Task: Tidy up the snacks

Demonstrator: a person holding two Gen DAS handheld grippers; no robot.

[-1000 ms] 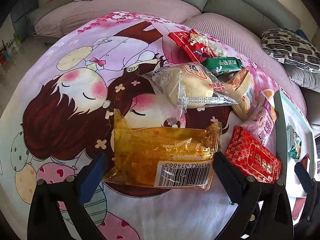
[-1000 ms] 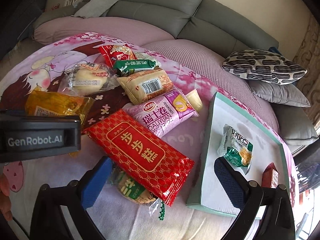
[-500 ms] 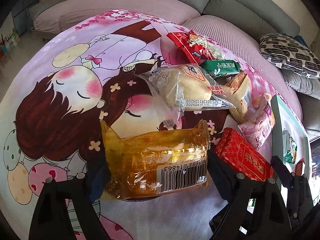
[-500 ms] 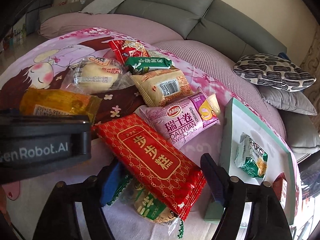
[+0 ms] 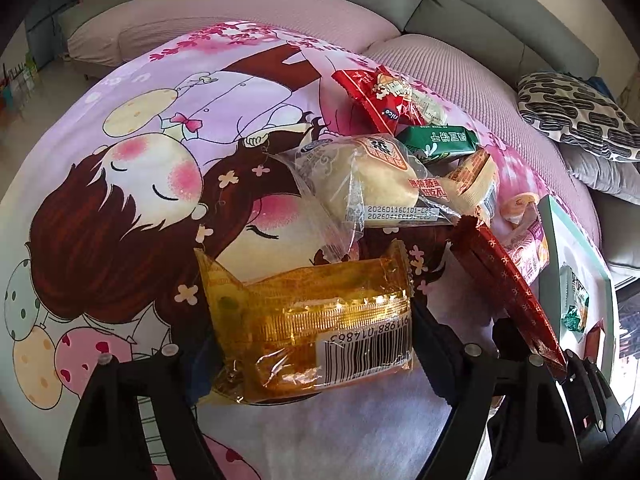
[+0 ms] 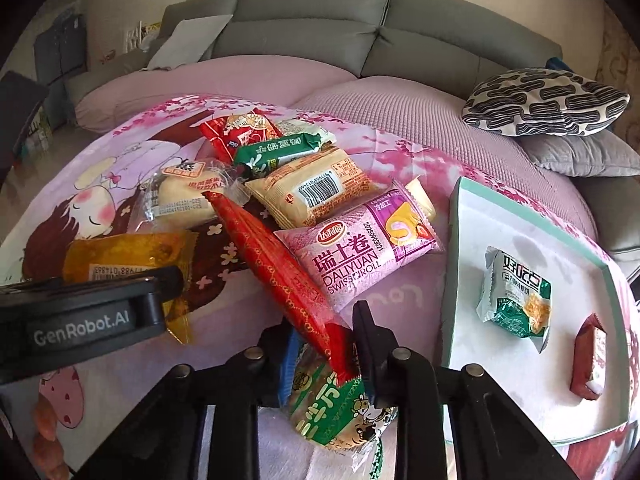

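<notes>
On the cartoon-printed bedspread [image 5: 168, 168], the person is working both grippers at once. The left gripper [image 5: 308, 350] is closing its jaws around the yellow cake packet [image 5: 312, 320], whose barcode is facing up; the pads are pressing its two short ends, and the wrapper is crumpling a little between them. The packet is sitting at the near edge of the snack heap, toward the front of the bedspread.

The right gripper [image 6: 324, 354] is narrowing its jaws on the long red packet [image 6: 280, 264], pinching its near end. That packet is standing on edge and tilting up away from the fingers, rising over the pink Swiss roll packet [image 6: 356, 256] beside it. A green-and-cream snack bag [image 6: 332, 408] is lying under the gripper's fingers.

Farther back in the heap are lying a clear-wrapped bun [image 5: 368, 184], a green bar [image 6: 276, 152], a tan bread packet [image 6: 316, 188] and a red bag [image 5: 376, 96].

At the bedspread's right edge a white tray [image 6: 472, 360] is holding a green-and-white packet [image 6: 516, 296] and a small red packet [image 6: 590, 364], well apart from each other.
</notes>
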